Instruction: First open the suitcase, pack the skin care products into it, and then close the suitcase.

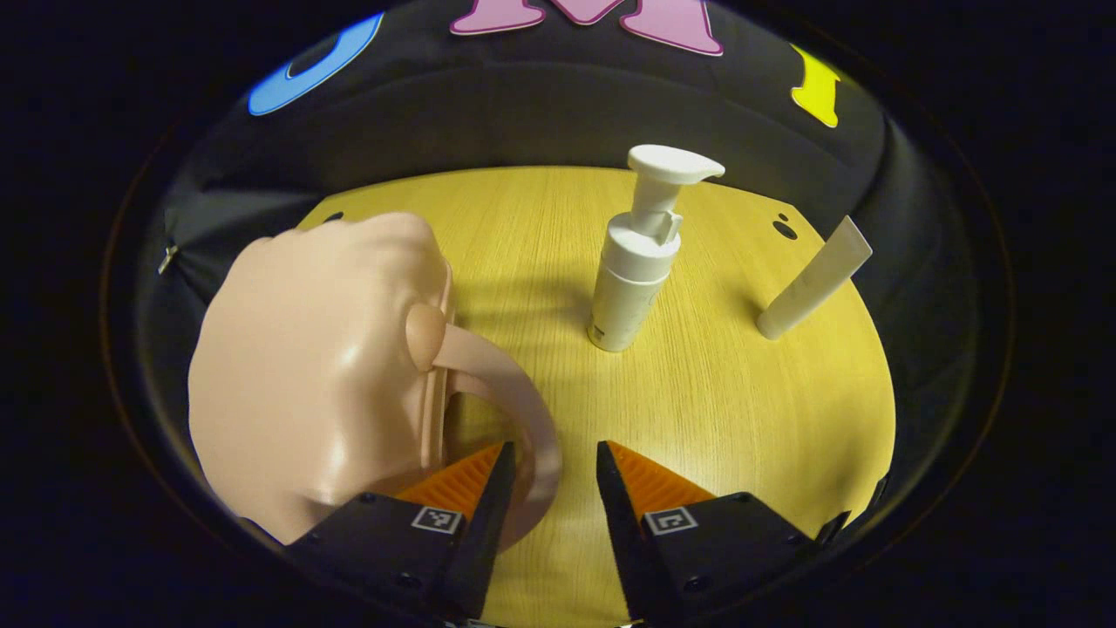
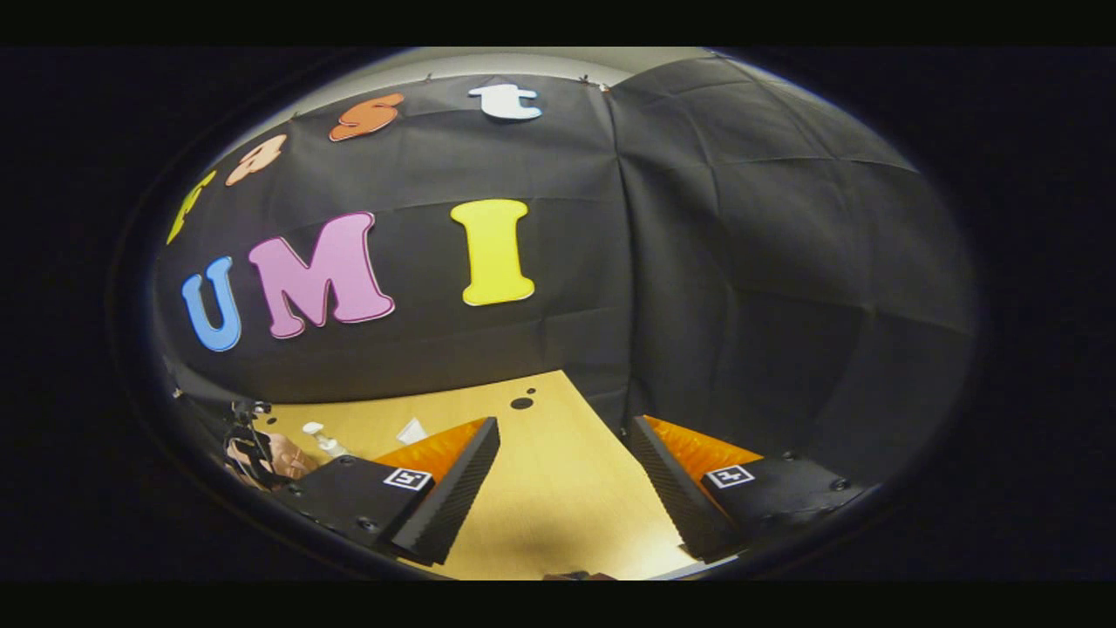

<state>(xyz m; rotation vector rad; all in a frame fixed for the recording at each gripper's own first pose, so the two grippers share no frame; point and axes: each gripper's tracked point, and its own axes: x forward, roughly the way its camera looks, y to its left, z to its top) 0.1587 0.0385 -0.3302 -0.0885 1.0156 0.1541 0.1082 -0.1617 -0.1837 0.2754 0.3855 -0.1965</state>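
Left hand-held gripper (image 1: 554, 488) released, straddling the pink suitcase (image 1: 314, 375) handle (image 1: 514, 410); pump bottle (image 1: 641, 253) ahead, tube (image 1: 815, 279) ahead-right. Right hand-held gripper (image 2: 562, 488) released above tabletop (image 2: 558, 471).

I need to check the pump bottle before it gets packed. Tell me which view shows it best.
The left gripper view. The pump bottle stands upright on the wooden table, close and unobstructed, beyond the open left gripper. In the right gripper view the pump bottle is a tiny shape at the far left edge, too small for detail.

Suitcase (image 1: 314, 375) left of pump bottle (image 1: 641, 253)
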